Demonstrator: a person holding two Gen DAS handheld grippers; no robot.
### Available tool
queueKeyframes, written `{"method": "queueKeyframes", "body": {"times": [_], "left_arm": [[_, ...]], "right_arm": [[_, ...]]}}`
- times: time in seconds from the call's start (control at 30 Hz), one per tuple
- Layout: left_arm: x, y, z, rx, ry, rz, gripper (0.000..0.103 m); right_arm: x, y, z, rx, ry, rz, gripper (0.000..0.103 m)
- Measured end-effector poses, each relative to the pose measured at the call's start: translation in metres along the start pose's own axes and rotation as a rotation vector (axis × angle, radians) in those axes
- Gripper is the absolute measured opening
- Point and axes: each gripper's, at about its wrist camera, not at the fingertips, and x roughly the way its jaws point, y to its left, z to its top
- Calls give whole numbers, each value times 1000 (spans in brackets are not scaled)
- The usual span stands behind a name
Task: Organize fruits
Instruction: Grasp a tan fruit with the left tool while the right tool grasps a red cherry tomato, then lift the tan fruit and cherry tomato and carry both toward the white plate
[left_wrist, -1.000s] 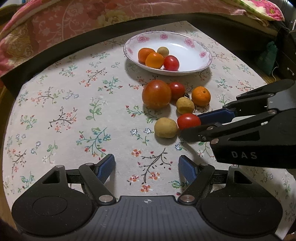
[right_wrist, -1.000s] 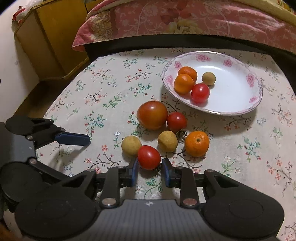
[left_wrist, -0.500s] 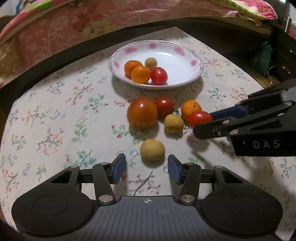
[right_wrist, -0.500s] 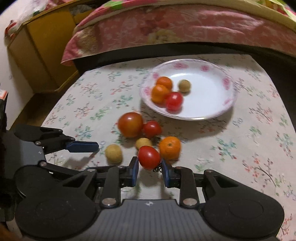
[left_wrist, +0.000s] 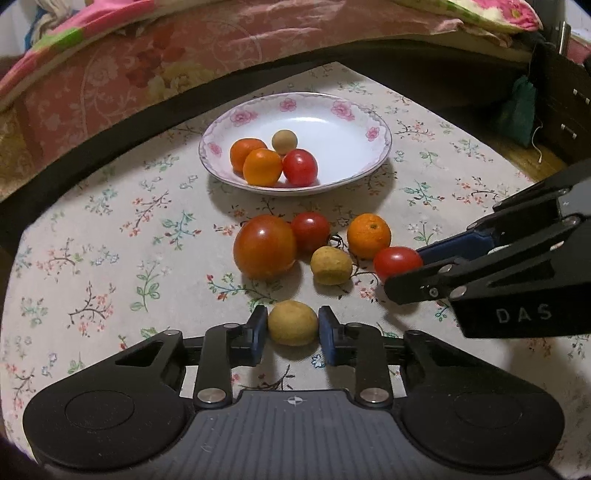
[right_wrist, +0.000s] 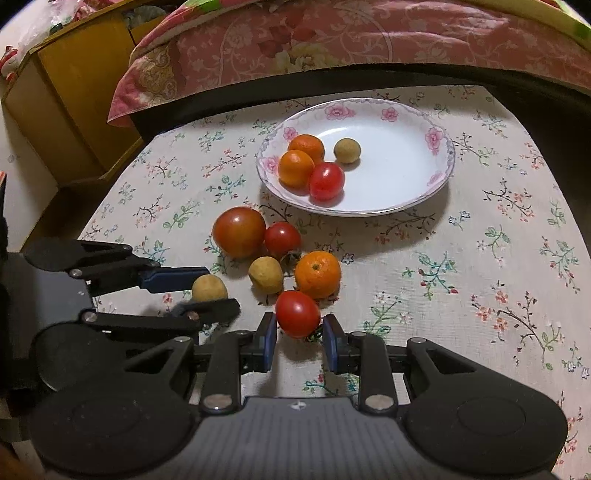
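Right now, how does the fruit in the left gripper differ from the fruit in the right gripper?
The left gripper is closed around a yellowish-tan fruit with a dull, matte skin; the right gripper holds a red cherry tomato with a glossy skin that catches the light. The tan fruit sits squarely between the pads, while the tomato sits toward the fingertips. Both are small, round and clamped between blue pads, short of the plate.

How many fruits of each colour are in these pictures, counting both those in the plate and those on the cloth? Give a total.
Red: 4, including the large tomato
Orange: 3, including the one on the cloth
Tan-yellow: 3, including the one in the plate
Total: 10
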Motion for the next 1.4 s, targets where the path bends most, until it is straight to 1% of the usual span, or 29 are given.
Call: {"method": "queueKeyframes", "body": {"times": [0.27, 0.4, 0.47, 0.53, 0.6, 0.73, 0.8, 0.93, 1.13, 1.27, 1.4], "left_arm": [[-13, 7, -12, -1, 4, -2, 37], [-14, 9, -19, 2, 5, -7, 39], [-14, 11, -20, 1, 6, -13, 42], [-15, 11, -21, 8, 2, 1, 49], [-15, 12, -21, 9, 0, 0, 50], [-15, 14, -22, -1, 0, -1, 58], [-14, 15, -22, -10, 2, -4, 59], [-14, 14, -22, -13, 1, -5, 59], [-14, 13, -22, -10, 0, -1, 59], [-14, 13, -22, -7, -5, 0, 56], [-14, 11, -22, -5, -6, -6, 50]], "right_arm": [[6, 14, -7, -62, 24, 17, 27], [9, 20, -9, -98, 22, 5, 27], [11, 20, -9, -90, 30, 13, 28], [12, 20, -9, -97, 30, 12, 28], [12, 21, -8, -98, 28, 9, 28], [12, 20, -8, -104, 32, 13, 28], [12, 20, -8, -109, 32, 15, 29], [12, 20, -7, -101, 27, 17, 33], [11, 18, -5, -89, 7, 15, 33], [14, 19, -5, -88, 5, 20, 33], [16, 21, -4, -94, -1, 22, 33]]}}
